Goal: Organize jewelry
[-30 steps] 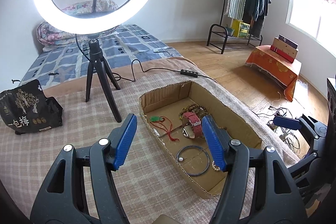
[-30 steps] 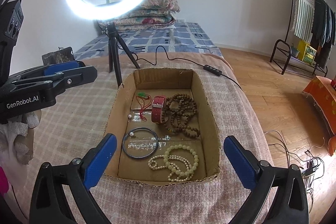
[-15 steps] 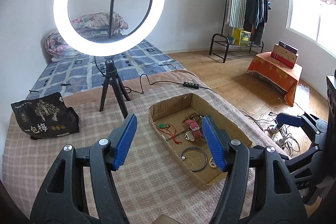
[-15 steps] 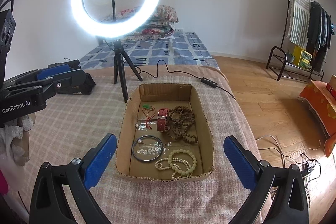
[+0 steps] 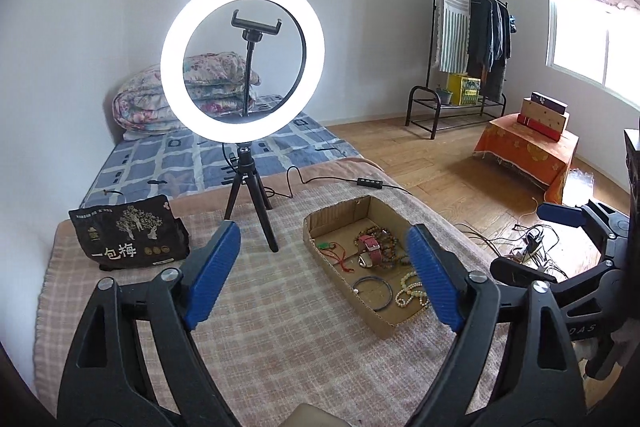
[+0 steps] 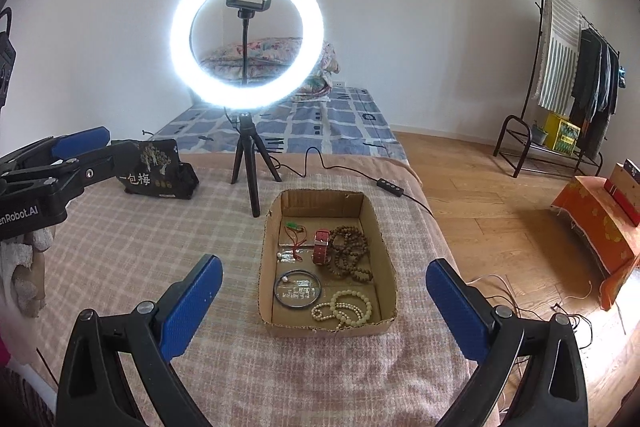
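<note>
Both tongs are hovering spread wide and carrying nothing: the left tongs [image 5: 324, 275], whose jaws have just been opening further with nothing between them, and the right tongs [image 6: 324, 303]. One cardboard box [image 6: 384, 235] is sitting on the checked blanket [image 6: 132, 251] ahead of the right tongs, between its fingers in that view, and ahead-right of the left tongs. Inside it five pieces are lying apart: one red-strap watch [image 6: 321, 247], one dark bead string [image 6: 352, 255] just beside it, one pale bead string [image 6: 344, 311] nearest the tongs, one dark bangle [image 6: 298, 289], and one red cord with what looks like a green pendant [image 6: 294, 231]. One ring light [image 6: 246, 35] on a tripod is standing beyond the box; one black bag [image 5: 130, 235] is lying far left.
</note>
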`<state>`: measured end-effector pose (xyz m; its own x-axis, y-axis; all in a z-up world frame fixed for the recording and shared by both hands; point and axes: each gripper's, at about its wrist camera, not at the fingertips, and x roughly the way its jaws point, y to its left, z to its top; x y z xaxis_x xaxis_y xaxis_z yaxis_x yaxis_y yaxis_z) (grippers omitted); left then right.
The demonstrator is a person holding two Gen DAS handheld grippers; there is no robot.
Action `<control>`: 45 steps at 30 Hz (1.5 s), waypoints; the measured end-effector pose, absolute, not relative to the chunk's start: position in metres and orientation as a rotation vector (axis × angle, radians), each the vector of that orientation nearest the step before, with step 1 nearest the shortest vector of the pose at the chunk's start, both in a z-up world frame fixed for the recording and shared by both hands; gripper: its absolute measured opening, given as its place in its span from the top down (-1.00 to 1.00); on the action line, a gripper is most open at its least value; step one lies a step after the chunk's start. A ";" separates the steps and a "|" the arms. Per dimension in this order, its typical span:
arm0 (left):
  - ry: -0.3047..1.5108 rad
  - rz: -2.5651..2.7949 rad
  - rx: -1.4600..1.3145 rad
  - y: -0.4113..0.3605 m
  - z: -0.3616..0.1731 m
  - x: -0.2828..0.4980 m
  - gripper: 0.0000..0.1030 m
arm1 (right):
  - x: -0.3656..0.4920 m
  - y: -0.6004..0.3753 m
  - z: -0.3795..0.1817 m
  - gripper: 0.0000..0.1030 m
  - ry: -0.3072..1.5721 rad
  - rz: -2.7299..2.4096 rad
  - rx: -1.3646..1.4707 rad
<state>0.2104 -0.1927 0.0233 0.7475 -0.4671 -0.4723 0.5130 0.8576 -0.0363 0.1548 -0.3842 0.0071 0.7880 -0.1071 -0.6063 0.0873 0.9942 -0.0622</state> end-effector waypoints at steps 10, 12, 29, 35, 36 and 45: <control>0.462 -0.535 0.135 -0.176 0.032 0.165 -0.80 | 0.130 -0.371 0.015 -0.99 0.657 -0.124 -0.027; 0.460 -0.530 0.135 -0.174 0.029 0.160 -0.83 | 0.125 -0.369 0.015 -0.99 0.640 -0.146 -0.033; 0.473 -0.504 0.219 -0.179 0.015 0.143 -1.00 | 0.120 -0.390 0.002 -0.99 0.638 -0.217 0.022; 0.455 -0.483 0.238 -0.180 0.017 0.140 -1.00 | 0.122 -0.394 -0.003 -0.99 0.655 -0.235 0.026; 0.452 -0.481 0.241 -0.181 0.018 0.139 -1.00 | 0.122 -0.394 -0.004 -0.99 0.659 -0.235 0.026; 0.454 -0.486 0.242 -0.183 0.018 0.137 -1.00 | 0.123 -0.392 -0.004 -0.99 0.655 -0.238 0.024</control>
<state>0.1372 -0.1831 0.0184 0.7879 -0.3938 -0.4734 0.4990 0.8588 0.1162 0.1232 -0.3916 -0.0041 0.7665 -0.2119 -0.6062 0.2269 0.9725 -0.0530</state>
